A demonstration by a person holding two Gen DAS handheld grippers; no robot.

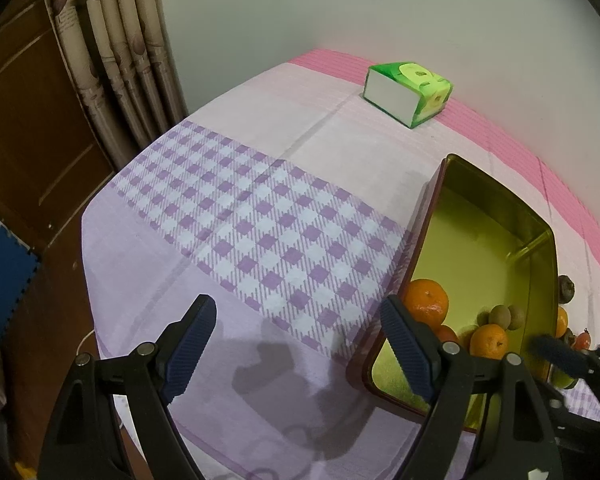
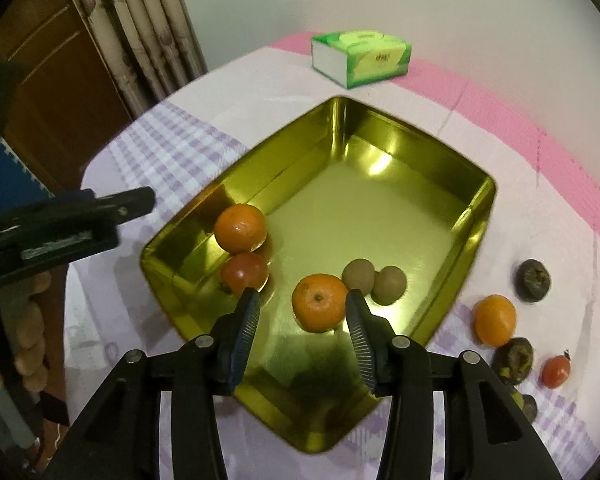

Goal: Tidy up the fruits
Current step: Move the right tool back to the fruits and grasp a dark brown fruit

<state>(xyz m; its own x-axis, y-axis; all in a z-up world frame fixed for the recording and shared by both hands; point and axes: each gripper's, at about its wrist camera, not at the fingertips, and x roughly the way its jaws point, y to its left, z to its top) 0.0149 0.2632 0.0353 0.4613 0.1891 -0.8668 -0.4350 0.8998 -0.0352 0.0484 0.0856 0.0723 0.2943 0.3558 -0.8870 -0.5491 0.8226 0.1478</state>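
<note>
Fruit [image 2: 319, 302] lay inside the gold tray [image 2: 476, 216], apparently just released, beneath the right gripper [image 2: 302, 317], fingers spread (left gripper [image 1: 298, 344] gaped empty beside it).

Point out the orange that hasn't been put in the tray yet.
The orange on the cloth right of the gold tray, among the dark fruits; the other two lie inside the tray.

Green tissue box [image 2: 361, 58] at twelve o'clock on checked tablecloth [image 1: 260, 216]; curtain [image 1: 116, 52] at ten o'clock.
</note>
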